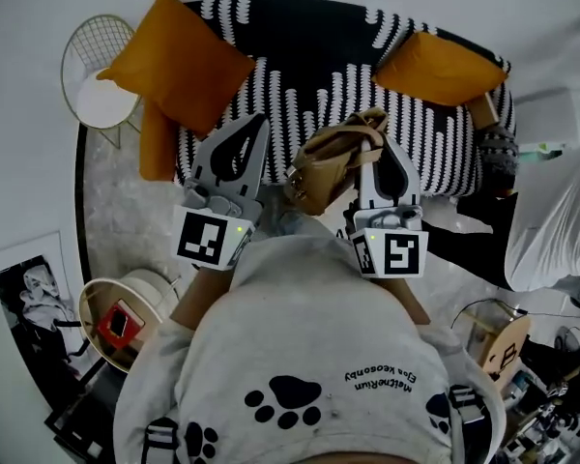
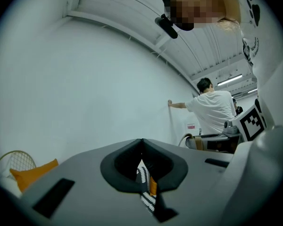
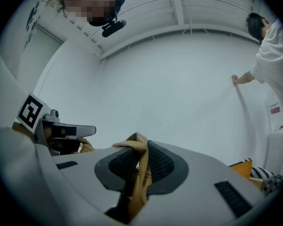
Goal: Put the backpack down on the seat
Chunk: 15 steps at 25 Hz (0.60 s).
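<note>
The tan leather backpack (image 1: 333, 167) hangs in the air in front of the black-and-white patterned sofa (image 1: 309, 46), not yet on the seat. It is carried by its strap (image 3: 137, 147), ready for lowering. The right gripper (image 1: 385, 148) is clamped on that strap. The left gripper (image 1: 259, 124) is alongside, jaws together on nothing. What the backpack holds doesn't show.

Staged living-room set: striped sofa (image 1: 319, 46), orange cushions (image 1: 179, 61), wire chair (image 1: 101, 66).

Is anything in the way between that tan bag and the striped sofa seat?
Nothing visible. The backpack hangs from the right gripper before the seat; the orange cushions sit toward its two ends.
</note>
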### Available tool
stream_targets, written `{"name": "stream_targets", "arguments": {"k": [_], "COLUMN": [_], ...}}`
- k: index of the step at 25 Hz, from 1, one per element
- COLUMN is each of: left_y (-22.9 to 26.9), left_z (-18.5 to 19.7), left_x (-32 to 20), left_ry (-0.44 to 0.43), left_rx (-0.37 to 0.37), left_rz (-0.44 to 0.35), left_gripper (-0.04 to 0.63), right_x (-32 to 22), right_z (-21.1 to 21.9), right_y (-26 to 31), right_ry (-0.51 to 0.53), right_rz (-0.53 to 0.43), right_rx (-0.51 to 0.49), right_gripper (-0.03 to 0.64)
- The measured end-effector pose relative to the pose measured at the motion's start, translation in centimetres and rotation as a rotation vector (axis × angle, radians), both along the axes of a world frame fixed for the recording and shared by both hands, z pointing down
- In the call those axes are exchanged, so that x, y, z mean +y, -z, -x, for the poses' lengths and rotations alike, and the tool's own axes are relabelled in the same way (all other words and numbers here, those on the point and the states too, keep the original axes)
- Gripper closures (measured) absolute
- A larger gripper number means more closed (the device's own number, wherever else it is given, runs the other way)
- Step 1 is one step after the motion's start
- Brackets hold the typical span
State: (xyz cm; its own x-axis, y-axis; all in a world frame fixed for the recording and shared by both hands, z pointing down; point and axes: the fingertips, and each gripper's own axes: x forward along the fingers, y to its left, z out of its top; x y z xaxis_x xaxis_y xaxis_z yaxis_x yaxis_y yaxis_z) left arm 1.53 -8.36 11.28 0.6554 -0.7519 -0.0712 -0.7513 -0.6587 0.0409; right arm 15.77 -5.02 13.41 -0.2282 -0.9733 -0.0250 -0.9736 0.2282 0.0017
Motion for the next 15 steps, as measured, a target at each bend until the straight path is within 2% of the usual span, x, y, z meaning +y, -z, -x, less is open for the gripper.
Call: {"name": "stream_targets", "arguments": {"k": [2,9,15], "left_y": [-0.2,-2.4,-4.3], "left_z": [-0.4,-0.5,0.5], "left_x": [-1.1,-3.7,-5.0], "left_ry": [0.014,0.026,0.014], "left_rx": [0.008,-0.033,-0.064], "left_rz": [0.013,0.052,0.071], "left_gripper": [0.577,0.577,0.577], "right_x": [-1.4,-5.7,-7.5], "right_z": [-0.4,-0.7,0.9], "right_y": [-0.3,-1.5,-3.5], "right_ry": [0.014,0.037,0.069], "right_rz": [0.005,0.013,0.03], "right_rx": [0.006,0.02,0.035], "right_gripper": [0.54,0.54,0.54]}}
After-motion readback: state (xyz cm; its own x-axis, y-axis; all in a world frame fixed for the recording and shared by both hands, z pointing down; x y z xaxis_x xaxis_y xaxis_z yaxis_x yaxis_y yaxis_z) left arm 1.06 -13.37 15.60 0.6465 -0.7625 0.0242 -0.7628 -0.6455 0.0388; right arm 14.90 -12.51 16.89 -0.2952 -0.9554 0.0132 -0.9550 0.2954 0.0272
